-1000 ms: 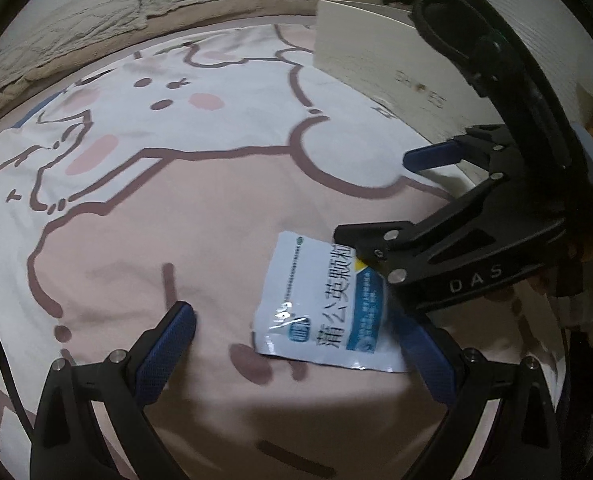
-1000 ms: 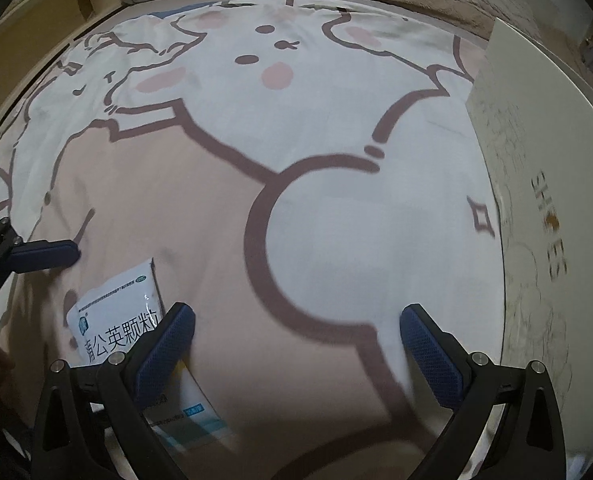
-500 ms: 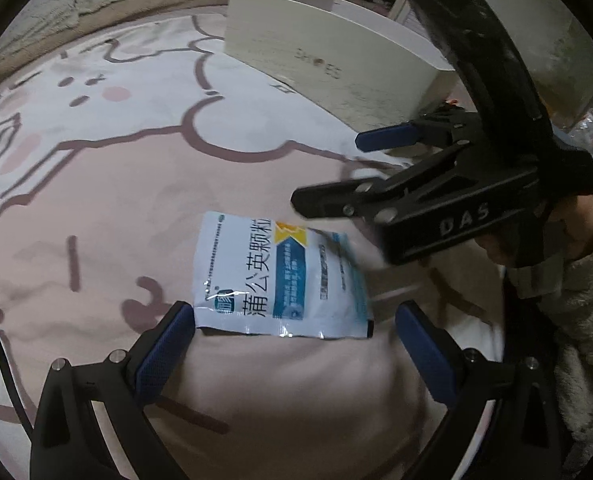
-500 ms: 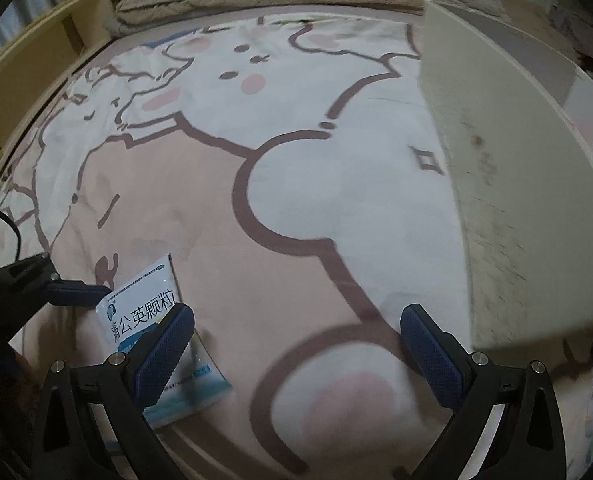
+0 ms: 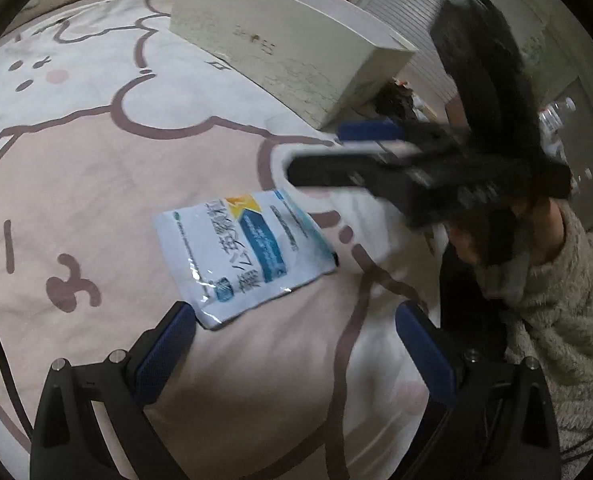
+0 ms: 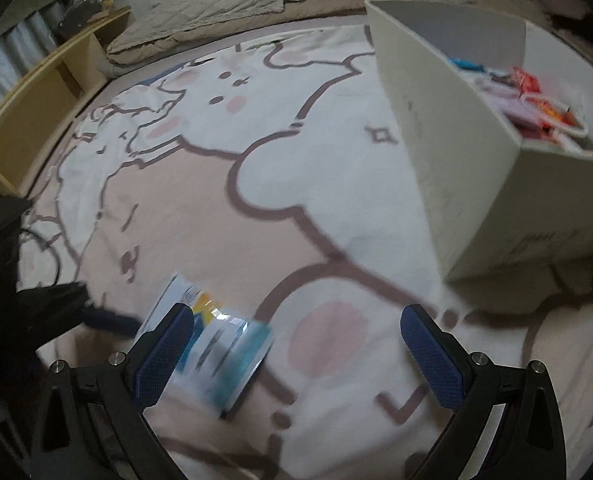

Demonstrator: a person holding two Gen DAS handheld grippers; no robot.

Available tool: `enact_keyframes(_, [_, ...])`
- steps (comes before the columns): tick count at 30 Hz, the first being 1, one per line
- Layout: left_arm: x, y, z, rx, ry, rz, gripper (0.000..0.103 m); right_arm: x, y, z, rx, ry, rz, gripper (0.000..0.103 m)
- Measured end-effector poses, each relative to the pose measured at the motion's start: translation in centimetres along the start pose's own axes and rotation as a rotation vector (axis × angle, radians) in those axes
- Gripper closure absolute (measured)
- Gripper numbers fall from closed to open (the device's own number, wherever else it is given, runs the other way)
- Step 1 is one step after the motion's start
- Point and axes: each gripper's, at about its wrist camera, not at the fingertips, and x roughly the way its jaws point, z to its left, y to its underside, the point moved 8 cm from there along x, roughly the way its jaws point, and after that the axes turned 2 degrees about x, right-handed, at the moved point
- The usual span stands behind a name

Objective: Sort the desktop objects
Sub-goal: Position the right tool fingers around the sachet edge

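A white and blue medicine sachet (image 5: 244,252) lies flat on the cartoon bedspread (image 5: 96,168), just ahead of my open, empty left gripper (image 5: 296,344). In the right wrist view the sachet (image 6: 220,352) is blurred, low left, partly behind the left finger of my open, empty right gripper (image 6: 296,348). The right gripper (image 5: 416,168) also shows in the left wrist view, raised above and right of the sachet. A cream open box (image 6: 456,152) stands at the right with several colourful packets (image 6: 528,100) inside.
The box (image 5: 288,48) sits at the far side of the bedspread in the left wrist view. A quilted blanket (image 6: 296,0) lies at the bed's far end. A wooden shelf (image 6: 36,108) runs along the left. A black cable (image 6: 44,240) crosses the left edge.
The right gripper has lifted and swung right toward the box, so its inside now shows. The left gripper has turned and come closer to the sachet. The sachet stays on the bedspread.
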Motion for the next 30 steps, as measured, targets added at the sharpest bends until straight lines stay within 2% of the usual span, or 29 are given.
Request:
enact_keyframes(3, [-0.2,-0.3,0.9,-0.044,-0.017,-0.015,0.003,0.2,0.8,0.9,0.014,-0.043,0.027,0.0])
enact_keyframes(8, [-0.1,0.0,-0.1,-0.051,0.055,0.002,0.003,0.7,1.8,2.2,0.032,-0.099,0.067,0.0])
enact_keyframes(14, [0.6,0.6,-2.9,-0.016,0.171,0.06,0.002,1.0,2.6,3.2,0.021,-0.099,0.085,0.0])
enact_keyframes(18, [0.8,1.0,-3.0,0.017,0.141,0.067,0.003,1.2,2.9,3.3,0.022,-0.091,0.089,0.0])
enact_keyframes(24, [-0.1,0.3,-0.8,-0.028,0.055,-0.008,0.003,1.4,2.9,4.4,0.034,-0.111,0.094,0.0])
enact_keyframes(30, [0.8,-0.6,0.0,-0.063,0.038,-0.023,0.003,1.8,2.6,4.3,0.078,-0.119,0.083,0.0])
